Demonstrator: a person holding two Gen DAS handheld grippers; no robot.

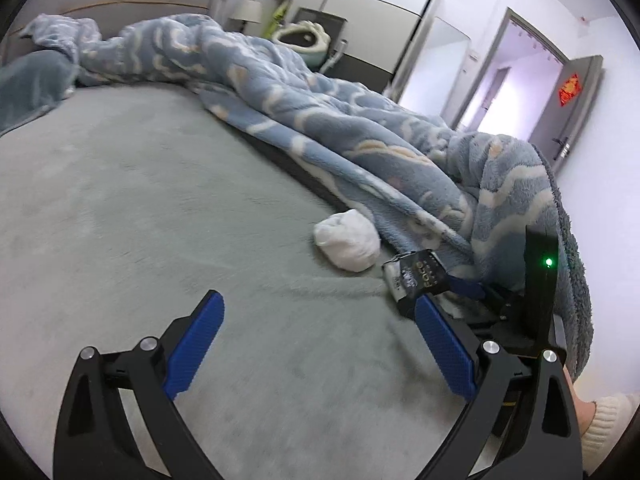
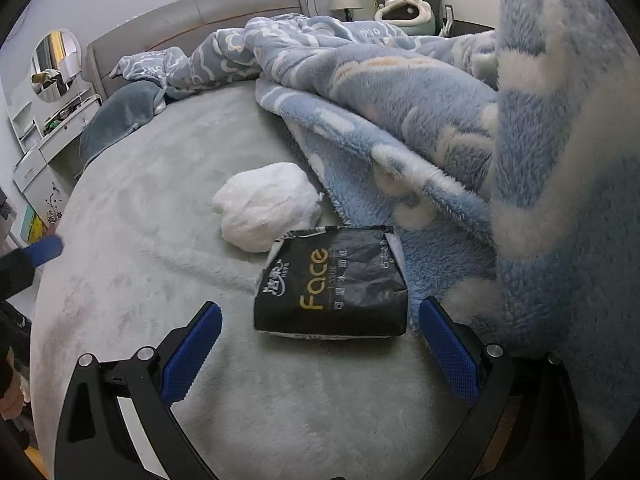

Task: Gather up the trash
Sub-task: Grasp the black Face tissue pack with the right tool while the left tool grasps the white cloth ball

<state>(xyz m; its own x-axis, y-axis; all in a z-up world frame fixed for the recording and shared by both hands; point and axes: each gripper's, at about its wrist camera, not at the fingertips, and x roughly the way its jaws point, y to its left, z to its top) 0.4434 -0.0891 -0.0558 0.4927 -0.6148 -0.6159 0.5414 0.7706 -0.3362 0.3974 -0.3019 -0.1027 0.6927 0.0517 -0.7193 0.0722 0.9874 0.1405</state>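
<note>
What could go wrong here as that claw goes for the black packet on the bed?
The right claw is open, its fingers either side of the black tissue packet. The fluffy blue blanket lies right against the packet, so the right-hand finger might snag its edge. The packet looks soft and may crumple or slip. The white crumpled wad sits just behind it and could be nudged farther away.
</note>
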